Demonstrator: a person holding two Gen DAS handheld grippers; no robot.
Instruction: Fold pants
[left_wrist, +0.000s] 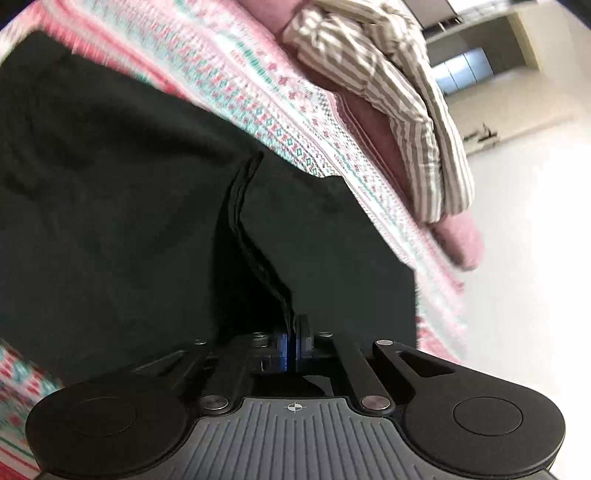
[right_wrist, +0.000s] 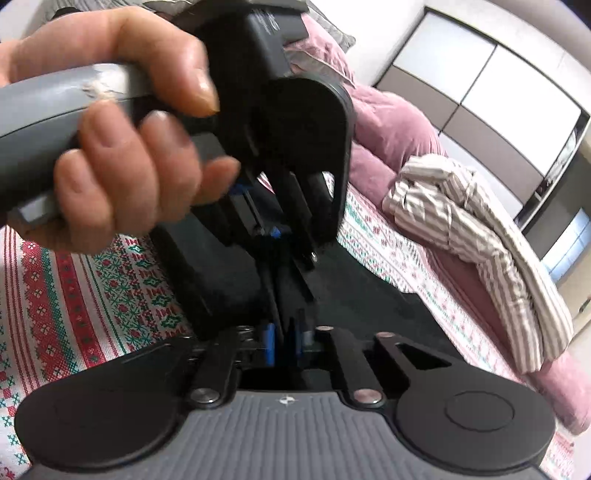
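Note:
Black pants (left_wrist: 110, 203) lie spread on a patterned bedspread (left_wrist: 258, 92). My left gripper (left_wrist: 293, 339) is shut on a raised fold of the pants, and the pinched ridge of cloth runs away from its blue pads. In the right wrist view a person's hand (right_wrist: 129, 147) holds that left gripper (right_wrist: 288, 240) just ahead, pointing down at the pants (right_wrist: 369, 288). My right gripper (right_wrist: 286, 338) sits right behind it. Its blue pads stand close together with a strip of black cloth pinched between them, though the image is blurred.
A striped beige garment (right_wrist: 480, 221) lies crumpled on a pink duvet (right_wrist: 388, 118) at the far side of the bed. The bed's edge and pale floor (left_wrist: 517, 258) are to the right. A wardrobe with sliding panels (right_wrist: 480, 92) stands behind.

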